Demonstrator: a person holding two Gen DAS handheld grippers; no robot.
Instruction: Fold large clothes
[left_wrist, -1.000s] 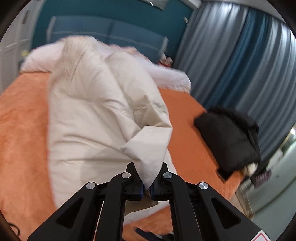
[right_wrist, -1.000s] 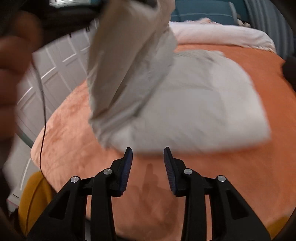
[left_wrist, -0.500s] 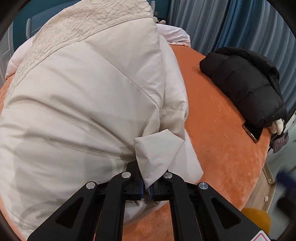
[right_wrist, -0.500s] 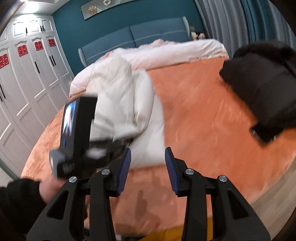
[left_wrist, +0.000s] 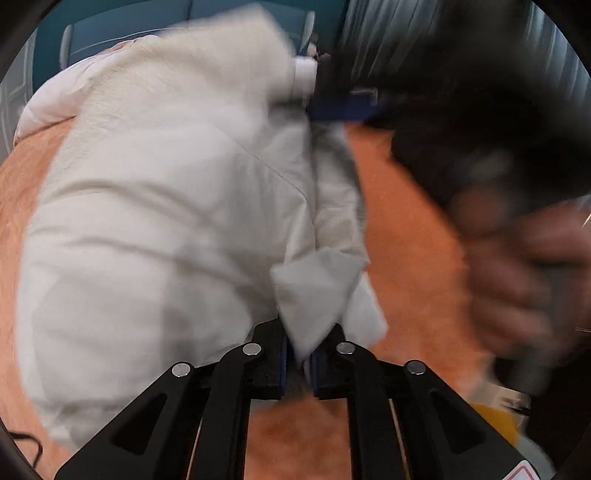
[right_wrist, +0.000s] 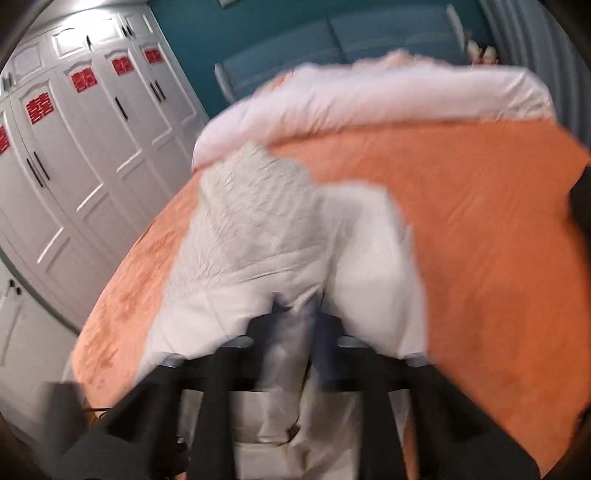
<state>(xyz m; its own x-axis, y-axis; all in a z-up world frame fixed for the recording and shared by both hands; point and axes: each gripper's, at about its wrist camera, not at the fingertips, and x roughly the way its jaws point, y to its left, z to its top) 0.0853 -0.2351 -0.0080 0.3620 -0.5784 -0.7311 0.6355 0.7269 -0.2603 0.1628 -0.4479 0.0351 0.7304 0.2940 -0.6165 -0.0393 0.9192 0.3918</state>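
Mid-fold: cream padded jacket (left_wrist: 155, 221) heaped on orange bedspread (left_wrist: 413, 258). My left gripper (left_wrist: 300, 354) easing open, jacket corner between pads. My right gripper (right_wrist: 295, 332) closing onto jacket's near edge; view blurred. Next: firm grip, then fold across.

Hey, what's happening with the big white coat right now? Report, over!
Left gripper opening, coat corner between its pads. Right gripper closing on white coat. Coat bunched on orange bed. Nothing blocking.
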